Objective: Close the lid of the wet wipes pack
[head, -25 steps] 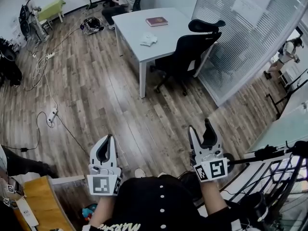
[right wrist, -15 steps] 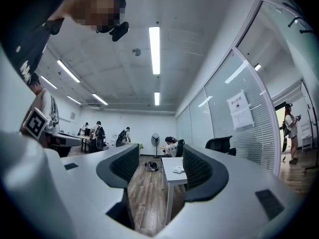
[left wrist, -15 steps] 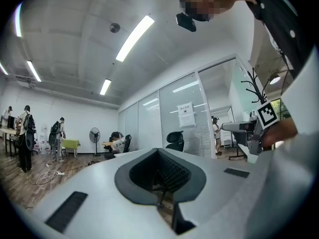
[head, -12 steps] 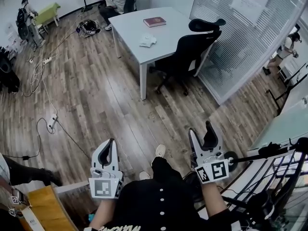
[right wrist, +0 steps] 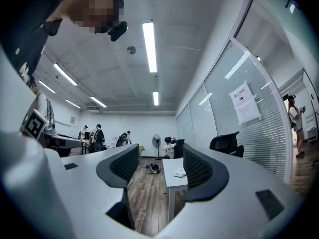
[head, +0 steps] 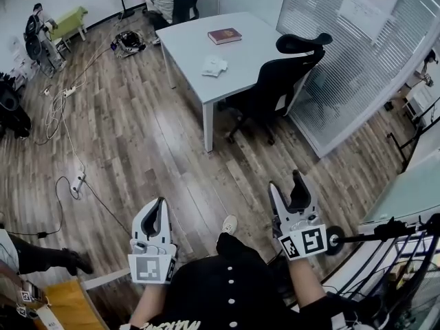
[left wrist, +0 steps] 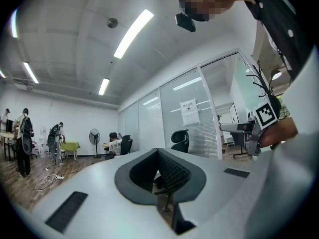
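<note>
Table (head: 196, 43): pale grey top on white legs, standing on the floor beside the glass partition.
On table, far end: dark red book (head: 225, 36), lying flat.
On table, mid top: white soft pack (head: 214, 65), apart from the book; too small to read its lid.
Floor (head: 151, 143): brown wood planks.
On floor, left: white cable (head: 65, 126) trailing to a power strip (head: 78, 182).
On floor, table's right side: black office chair (head: 278, 81), drawn close to the edge.
On floor, beyond table: dark bundle (head: 129, 41).

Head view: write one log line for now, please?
left tool shut, empty | right tool just been opening, empty | table ahead, unreached
</note>
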A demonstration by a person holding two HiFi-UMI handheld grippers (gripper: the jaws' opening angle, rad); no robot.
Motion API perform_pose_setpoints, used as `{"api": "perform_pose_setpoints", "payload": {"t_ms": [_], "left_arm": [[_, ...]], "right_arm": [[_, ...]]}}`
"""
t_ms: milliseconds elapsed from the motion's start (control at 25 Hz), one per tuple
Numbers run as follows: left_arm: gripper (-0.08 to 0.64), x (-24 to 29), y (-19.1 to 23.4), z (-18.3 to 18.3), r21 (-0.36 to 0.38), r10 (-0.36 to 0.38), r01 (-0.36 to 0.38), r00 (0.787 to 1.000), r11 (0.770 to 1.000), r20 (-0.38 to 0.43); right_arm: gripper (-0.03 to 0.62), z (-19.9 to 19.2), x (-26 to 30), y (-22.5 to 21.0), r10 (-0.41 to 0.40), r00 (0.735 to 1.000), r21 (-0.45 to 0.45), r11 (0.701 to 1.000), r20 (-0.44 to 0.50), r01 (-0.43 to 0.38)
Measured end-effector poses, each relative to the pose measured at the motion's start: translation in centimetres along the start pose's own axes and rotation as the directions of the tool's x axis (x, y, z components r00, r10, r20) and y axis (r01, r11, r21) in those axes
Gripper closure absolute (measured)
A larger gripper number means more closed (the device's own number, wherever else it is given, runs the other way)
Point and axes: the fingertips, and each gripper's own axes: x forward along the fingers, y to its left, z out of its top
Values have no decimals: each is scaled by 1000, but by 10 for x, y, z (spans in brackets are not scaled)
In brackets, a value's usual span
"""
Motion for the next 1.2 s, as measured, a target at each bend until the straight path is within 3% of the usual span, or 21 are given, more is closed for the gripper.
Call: {"api": "perform_pose_setpoints", "payload": {"t_ms": [760,1000,1200], "left_arm": [[554,155,23,11,7,46,-46,999,999,24],[554,180,18,10,-8,82,-82,996,997,40],[554,181,17,-3,-13,94,-94,996,995,-1]], "right_arm": [[318,-7,140,-87,72,997,-1,997,-5,-72],[318,-11,166,-106,112,994,0,994,-2,-112],[318,-21,178,-109,116,993,25,993,-10,-116]]}}
